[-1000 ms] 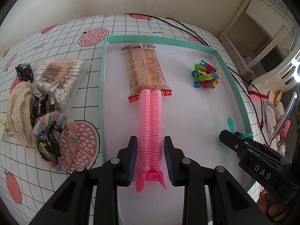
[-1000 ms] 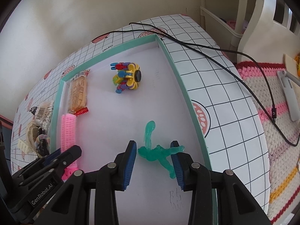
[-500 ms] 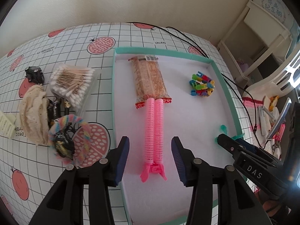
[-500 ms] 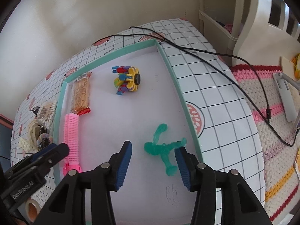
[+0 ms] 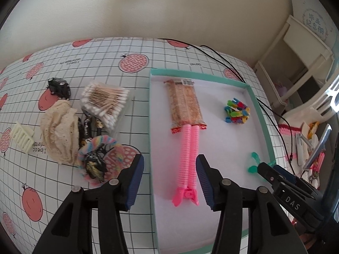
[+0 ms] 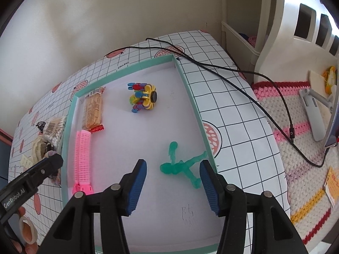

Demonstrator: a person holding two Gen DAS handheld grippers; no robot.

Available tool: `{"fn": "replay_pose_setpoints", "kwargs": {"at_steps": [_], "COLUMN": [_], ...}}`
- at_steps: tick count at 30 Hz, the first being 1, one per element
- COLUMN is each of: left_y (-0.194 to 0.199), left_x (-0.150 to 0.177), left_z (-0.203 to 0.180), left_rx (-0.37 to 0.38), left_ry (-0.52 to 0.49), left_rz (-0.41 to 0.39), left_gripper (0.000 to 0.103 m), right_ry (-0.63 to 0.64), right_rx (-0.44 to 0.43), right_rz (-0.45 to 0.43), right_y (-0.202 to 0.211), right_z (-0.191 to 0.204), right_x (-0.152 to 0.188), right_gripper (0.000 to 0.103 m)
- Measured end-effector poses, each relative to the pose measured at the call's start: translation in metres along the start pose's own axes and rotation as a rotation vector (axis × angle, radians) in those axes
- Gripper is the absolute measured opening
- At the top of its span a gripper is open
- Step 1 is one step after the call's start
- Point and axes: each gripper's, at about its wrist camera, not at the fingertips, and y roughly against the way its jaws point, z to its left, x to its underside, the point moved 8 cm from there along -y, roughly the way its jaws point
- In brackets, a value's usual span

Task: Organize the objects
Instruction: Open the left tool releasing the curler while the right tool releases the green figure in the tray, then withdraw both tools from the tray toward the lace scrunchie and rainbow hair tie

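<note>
Both pairs of jaws stand wide apart and hold nothing. The left gripper (image 5: 169,180) hovers over the near left rim of a shallow white tray (image 5: 151,127) with a mint-green border; its right jaw sits beside the clip end of a pink ribbed hair roller (image 5: 189,148). The roller's long axis runs straight away from the jaws, clip nearest, far end touching a clear-wrapped snack bar (image 5: 184,103) that continues the same line. To the left of these jaws, on the gridded desk, lie a rainbow fuzzy scrunchie (image 5: 99,148), cream lace fabric (image 5: 59,131), a pack of cotton swabs (image 5: 106,103) and, farthest, a small black toy car (image 5: 59,86).

The right gripper (image 6: 172,180) brackets a translucent green plastic figure (image 6: 180,166) lying flat, one limb reaching away from the jaws. Farther off rests a bundle of multicoloured plastic clips (image 6: 143,99). A black cable (image 6: 233,74) crosses the desk beyond. The gripper bodies read "DAS" and "GenRobot.AI".
</note>
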Motion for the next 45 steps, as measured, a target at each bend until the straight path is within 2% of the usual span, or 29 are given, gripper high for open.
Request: {"fn": "replay_pose_setpoints", "kwargs": {"at_steps": [4, 6, 7, 8, 10, 13, 16, 19, 22, 23, 26, 45], "left_y": [-0.001, -0.002, -0.002, -0.001, 0.0, 0.002, 0.003, 0.002, 0.002, 0.003, 0.003, 0.001], "left_x": [0.0, 0.0, -0.001, -0.001, -0.002, -0.004, -0.005, -0.006, -0.007, -0.007, -0.008, -0.011], "left_z": [0.006, 0.009, 0.01, 0.01, 0.012, 0.014, 0.019, 0.022, 0.026, 0.026, 0.03, 0.037], "left_rx": [-0.023, -0.031, -0.033, -0.036, -0.043, -0.054, -0.069, -0.078, -0.095, -0.099, -0.112, -0.113], "left_ry": [0.014, 0.02, 0.023, 0.024, 0.024, 0.023, 0.029, 0.039, 0.04, 0.041, 0.052, 0.058], "left_rz": [-0.008, -0.009, -0.012, -0.017, -0.028, -0.043, -0.054, -0.06, -0.071, -0.074, -0.084, -0.097], "left_gripper": [0.053, 0.057, 0.066, 0.069, 0.07, 0.079, 0.08, 0.092, 0.093, 0.094, 0.101, 0.102], "right_ry": [0.007, 0.013, 0.018, 0.022, 0.026, 0.033, 0.04, 0.04, 0.042, 0.042, 0.035, 0.032], "right_rx": [-0.002, -0.001, 0.001, 0.002, -0.002, -0.002, -0.005, -0.007, -0.013, -0.011, -0.014, -0.004], "right_rz": [-0.013, -0.016, -0.018, -0.02, -0.021, -0.026, -0.036, -0.041, -0.046, -0.049, -0.061, -0.067], "right_y": [0.002, 0.002, 0.002, 0.001, 0.0, -0.001, -0.001, -0.001, -0.002, -0.002, -0.002, -0.007], "right_z": [0.003, 0.006, 0.007, 0.008, 0.01, 0.012, 0.014, 0.014, 0.016, 0.016, 0.016, 0.016], "right_x": [-0.001, -0.001, -0.001, -0.001, -0.001, -0.002, -0.002, -0.002, -0.003, -0.003, -0.005, -0.006], "right_gripper": [0.056, 0.056, 0.057, 0.06, 0.062, 0.068, 0.075, 0.082, 0.087, 0.093, 0.101, 0.103]}}
